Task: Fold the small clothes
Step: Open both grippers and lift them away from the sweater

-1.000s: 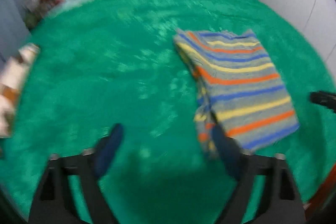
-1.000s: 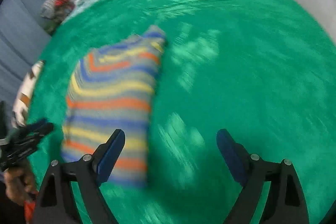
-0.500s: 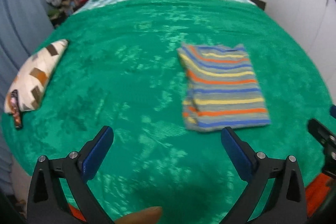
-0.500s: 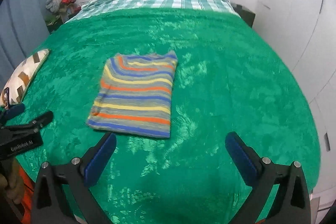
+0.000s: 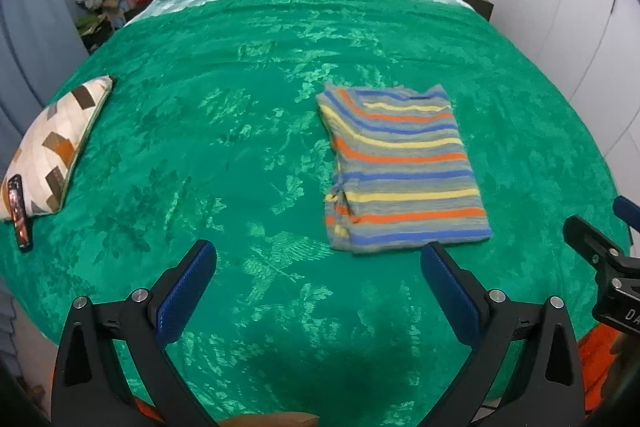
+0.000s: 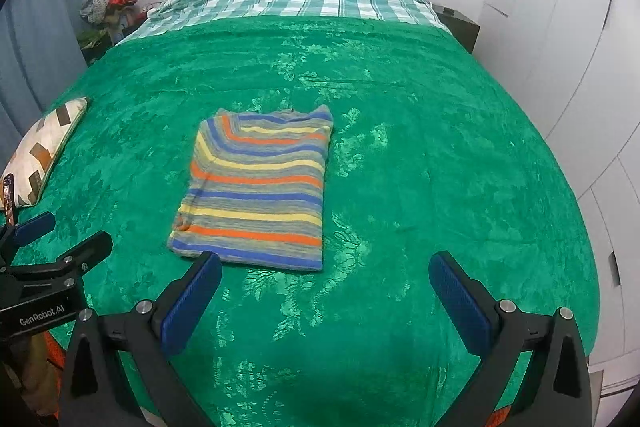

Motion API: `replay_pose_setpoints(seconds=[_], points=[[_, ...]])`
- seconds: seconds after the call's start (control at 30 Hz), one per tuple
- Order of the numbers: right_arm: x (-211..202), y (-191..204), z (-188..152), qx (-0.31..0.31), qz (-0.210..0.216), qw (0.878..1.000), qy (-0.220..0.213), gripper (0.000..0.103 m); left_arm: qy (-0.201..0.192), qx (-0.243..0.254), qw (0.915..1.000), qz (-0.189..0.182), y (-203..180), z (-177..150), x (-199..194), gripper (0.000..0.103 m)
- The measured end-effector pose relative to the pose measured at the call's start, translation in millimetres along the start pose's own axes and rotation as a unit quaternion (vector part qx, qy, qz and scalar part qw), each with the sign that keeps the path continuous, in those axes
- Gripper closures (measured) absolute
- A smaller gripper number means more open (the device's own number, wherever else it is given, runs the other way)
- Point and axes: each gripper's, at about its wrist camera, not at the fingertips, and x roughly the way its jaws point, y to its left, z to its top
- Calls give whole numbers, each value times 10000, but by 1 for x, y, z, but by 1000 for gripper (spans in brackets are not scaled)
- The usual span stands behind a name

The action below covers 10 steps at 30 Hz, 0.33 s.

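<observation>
While the striped grey, orange, blue and yellow knitted top lies folded flat mid-bed on the plush green blanket, both the left gripper and right gripper hover with fingers spread wide, holding nothing. One loose layer (its left edge looks ruffled) could snag and undo the fold if regrabbed carelessly.

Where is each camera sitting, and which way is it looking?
Left wrist: sits on the left gripper, looking up the bed; its open fingers show, striped shirt ahead-right.
Right wrist: sits on the right gripper, same direction; open fingers show, shirt ahead-left.
Both share shirt, green blanket, patterned pillow.
</observation>
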Motion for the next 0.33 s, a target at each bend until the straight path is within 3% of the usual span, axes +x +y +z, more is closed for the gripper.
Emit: replay_pose_setpoints(seconds=[0.33], points=[[-3, -6, -4, 9, -65, 10000, -40, 1, -167, -39, 9998, -89, -4, -1, -12, 1]])
